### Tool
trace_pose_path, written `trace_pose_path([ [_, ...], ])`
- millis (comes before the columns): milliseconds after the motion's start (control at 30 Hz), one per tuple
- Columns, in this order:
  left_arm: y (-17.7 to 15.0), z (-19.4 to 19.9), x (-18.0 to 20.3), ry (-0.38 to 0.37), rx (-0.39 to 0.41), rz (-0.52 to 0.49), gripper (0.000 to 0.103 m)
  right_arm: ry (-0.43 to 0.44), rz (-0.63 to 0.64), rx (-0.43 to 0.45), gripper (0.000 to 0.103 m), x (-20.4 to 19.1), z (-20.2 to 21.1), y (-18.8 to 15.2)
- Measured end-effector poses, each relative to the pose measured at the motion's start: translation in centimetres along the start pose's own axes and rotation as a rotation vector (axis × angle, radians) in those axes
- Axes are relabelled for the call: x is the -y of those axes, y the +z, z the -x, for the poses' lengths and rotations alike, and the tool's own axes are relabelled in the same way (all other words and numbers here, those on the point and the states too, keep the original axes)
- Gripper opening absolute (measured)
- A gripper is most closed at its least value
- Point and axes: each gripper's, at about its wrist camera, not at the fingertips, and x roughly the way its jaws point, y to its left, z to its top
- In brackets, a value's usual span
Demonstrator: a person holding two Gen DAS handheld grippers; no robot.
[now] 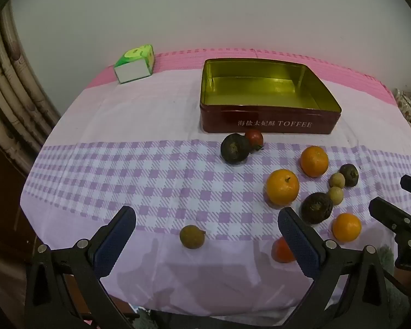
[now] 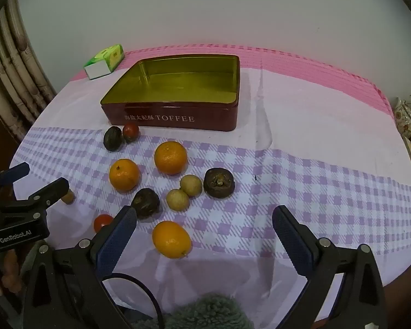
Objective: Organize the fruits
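- Presently, the landmark is the open rectangular dark-red metal tin [image 1: 268,122] with a gold interior and "TOFFEE" printed on its front wall; it stands on the lilac-and-white checked tablecloth [image 1: 139,170] and nothing lies inside it.
- Left gripper [image 1: 207,235]: jaws spread wide, nothing between the blue pads, tilted down toward the cloth well in front of the tin.
- Right gripper [image 2: 204,233]: jaws likewise wide apart and holding nothing — it hangs in front of the tin's right half.
- Directly before the tin's front wall, at its left end in the right wrist view: a small red tomato [image 2: 130,132] touching a dark wrinkled round fruit [image 2: 113,138].
- Further in front of the tin: two round oranges [image 2: 170,157] [image 2: 124,174], apart from each other.
- Nearer still to the cameras: two small tan round fruits [image 2: 191,185] [image 2: 177,199] side by side, with a dark wrinkled fruit [image 2: 219,183] to their right and another [image 2: 145,203] to their left.
- Farthest from the tin on this side: a third orange [image 2: 171,239] just below the right gripper's left finger, and a second red tomato [image 2: 103,222] partly hidden by that finger.
- A lone tan-brown round fruit [image 1: 192,236] lies well in front of the tin — between the left gripper's fingers in the left wrist view, not touched by them.
- Left of the tin, near the cloth's pink far border: a green-and-white tissue pack [image 1: 135,63].
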Motion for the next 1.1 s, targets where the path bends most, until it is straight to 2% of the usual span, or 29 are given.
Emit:
trace_pose_path([
  [400,-0.68,-0.08,0.09,-0.019,-0.007,0.019,0.103,0.010,0.015,-0.017,0.099,-0.32,-0.44,-0.16],
  [1100,-0.56,-0.81,-0.72,-0.006,-0.025,0.022,0.103,0.007,0.014,-0.033,0.098,-0.16,-0.68,-0.54],
])
